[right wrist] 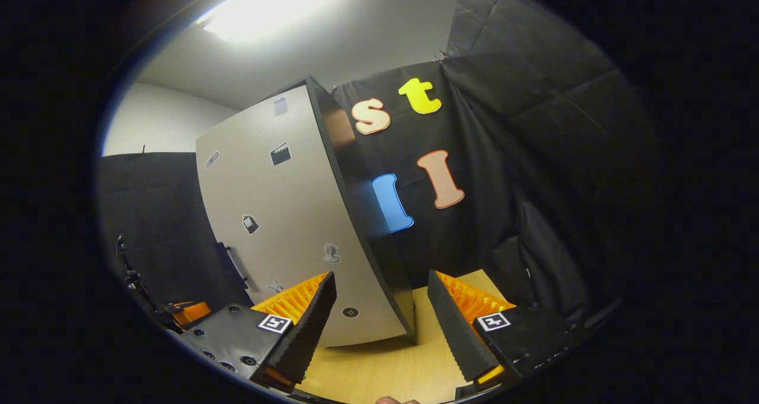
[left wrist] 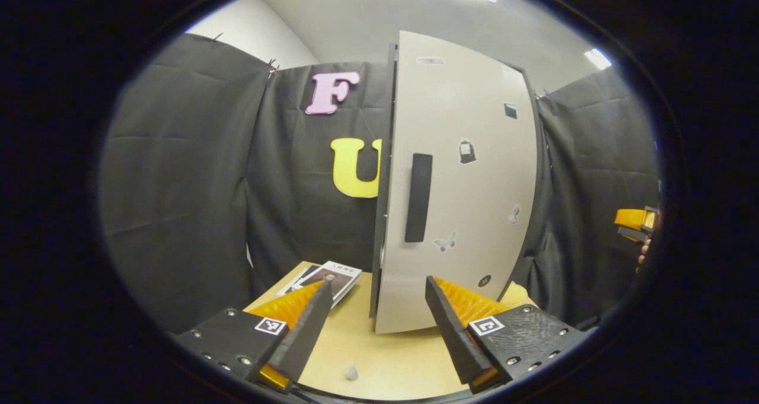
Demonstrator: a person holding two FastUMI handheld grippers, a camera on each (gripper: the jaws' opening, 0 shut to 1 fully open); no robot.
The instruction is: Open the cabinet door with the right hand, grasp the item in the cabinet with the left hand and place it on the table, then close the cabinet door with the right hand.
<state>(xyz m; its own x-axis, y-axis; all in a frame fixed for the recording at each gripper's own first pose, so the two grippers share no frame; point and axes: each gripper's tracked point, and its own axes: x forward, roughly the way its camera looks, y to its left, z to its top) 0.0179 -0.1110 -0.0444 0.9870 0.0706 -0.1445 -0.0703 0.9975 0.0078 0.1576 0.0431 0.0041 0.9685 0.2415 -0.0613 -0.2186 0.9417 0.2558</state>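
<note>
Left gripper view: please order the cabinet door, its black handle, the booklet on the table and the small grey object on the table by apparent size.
1. cabinet door
2. black handle and booklet: look similar, unsure
3. small grey object, though nearest the camera

recording booth | black cloth walls [left wrist: 178, 184] | cabinet [left wrist: 462, 184] on wooden table [left wrist: 391, 356]

On my left gripper [left wrist: 376, 315] I see two wedge-shaped fingers [left wrist: 305, 327] with ribbed inner backing, each mounted on a flat black block studded with round silver screws and carrying a small square black-and-white marker. My right gripper [right wrist: 379, 312] is built the same: ribbed wedges, screw-dotted black blocks, one square marker apiece. A fingertip of my hand [right wrist: 394, 400] peeks in at the bottom edge.
</note>
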